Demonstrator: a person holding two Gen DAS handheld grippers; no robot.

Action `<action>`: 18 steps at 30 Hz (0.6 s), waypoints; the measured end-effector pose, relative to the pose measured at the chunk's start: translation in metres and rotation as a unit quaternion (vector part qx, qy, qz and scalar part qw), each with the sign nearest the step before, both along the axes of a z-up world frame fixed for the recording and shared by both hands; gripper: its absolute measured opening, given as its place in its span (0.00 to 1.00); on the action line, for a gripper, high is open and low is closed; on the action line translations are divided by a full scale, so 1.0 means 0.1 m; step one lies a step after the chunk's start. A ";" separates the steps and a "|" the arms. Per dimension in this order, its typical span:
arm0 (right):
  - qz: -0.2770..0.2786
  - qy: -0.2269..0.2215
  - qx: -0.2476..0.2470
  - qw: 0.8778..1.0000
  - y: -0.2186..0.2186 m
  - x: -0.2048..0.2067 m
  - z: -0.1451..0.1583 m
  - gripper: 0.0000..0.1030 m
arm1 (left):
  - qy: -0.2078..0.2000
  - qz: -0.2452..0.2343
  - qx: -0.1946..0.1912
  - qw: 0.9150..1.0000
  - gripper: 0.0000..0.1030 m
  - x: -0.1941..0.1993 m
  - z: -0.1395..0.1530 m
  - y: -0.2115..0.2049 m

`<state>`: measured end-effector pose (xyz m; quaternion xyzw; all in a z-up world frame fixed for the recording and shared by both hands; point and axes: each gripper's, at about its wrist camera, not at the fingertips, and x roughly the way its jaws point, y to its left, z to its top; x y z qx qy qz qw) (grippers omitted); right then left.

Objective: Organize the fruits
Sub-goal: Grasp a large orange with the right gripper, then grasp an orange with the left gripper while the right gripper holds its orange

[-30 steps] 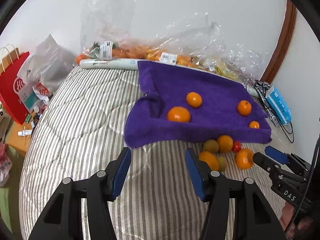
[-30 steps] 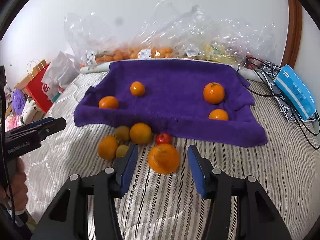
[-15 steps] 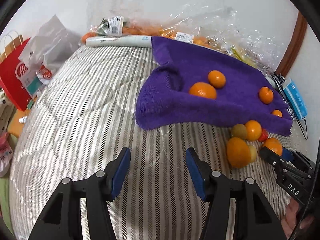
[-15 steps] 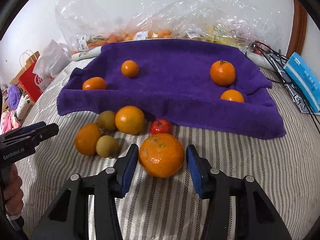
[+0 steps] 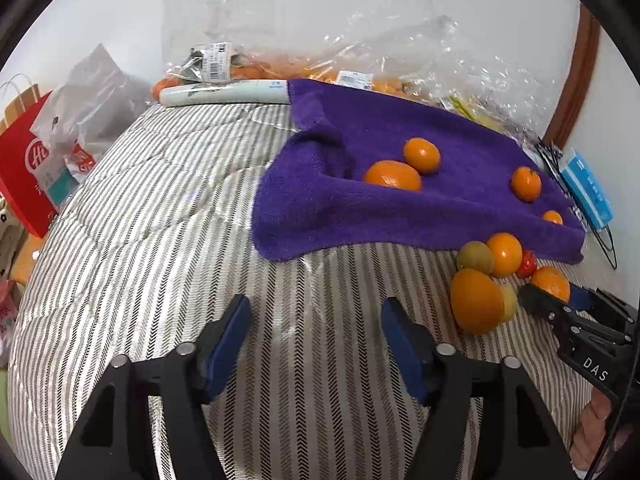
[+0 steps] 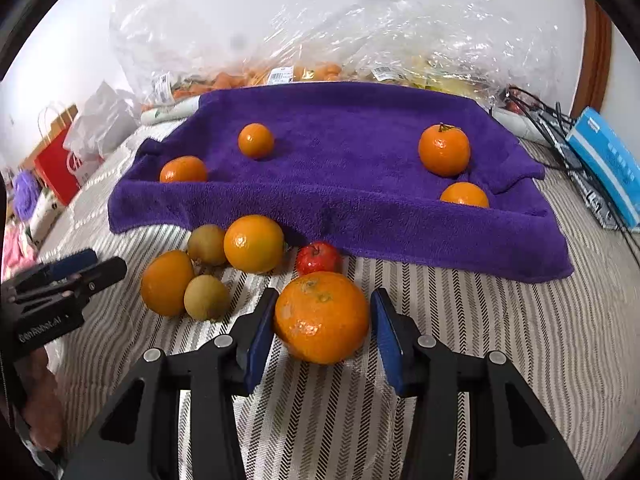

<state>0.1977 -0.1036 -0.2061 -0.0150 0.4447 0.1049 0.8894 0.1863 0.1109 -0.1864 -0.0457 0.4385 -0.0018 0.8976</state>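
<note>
A purple towel (image 6: 352, 160) lies on the striped bed with several oranges on it, one at the back right (image 6: 444, 155). In front of it sit loose fruits: a big orange (image 6: 321, 316), a small red apple (image 6: 319, 258), another orange (image 6: 253, 243), a third orange (image 6: 167, 282) and two greenish-brown fruits (image 6: 206, 297). My right gripper (image 6: 324, 330) is open with its jaws on either side of the big orange, not closed on it. My left gripper (image 5: 316, 334) is open and empty over bare bedding, left of the fruit pile (image 5: 476, 300).
Clear plastic bags of produce (image 6: 320, 40) line the wall behind the towel. A red paper bag (image 5: 24, 168) and grey bag stand off the bed's left side. A blue box (image 6: 608, 160) and black cables lie at the right.
My right gripper has moved forward so the big orange now sits between its jaws. My left gripper has shifted left and lower over the bedding.
</note>
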 end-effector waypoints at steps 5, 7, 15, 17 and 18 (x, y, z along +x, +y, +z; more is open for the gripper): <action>0.008 0.005 0.014 1.000 -0.03 -0.04 0.02 0.41 | 0.012 -0.012 -0.008 1.000 0.61 -0.01 0.03 -0.01; 0.008 0.006 0.017 1.000 -0.06 -0.08 0.05 0.41 | 0.014 -0.020 -0.043 0.999 0.53 -0.05 0.08 0.02; -0.012 -0.028 0.011 0.999 -0.37 -0.28 0.27 0.41 | -0.021 -0.072 -0.078 0.994 0.52 -0.12 0.36 -0.38; -0.027 -0.033 0.009 0.999 -0.52 -0.33 0.30 0.41 | -0.015 -0.081 -0.073 0.994 0.52 -0.08 0.32 -0.54; -0.031 -0.034 0.008 0.999 -0.57 -0.35 0.30 0.41 | -0.013 -0.082 -0.069 0.994 0.52 -0.06 0.30 -0.60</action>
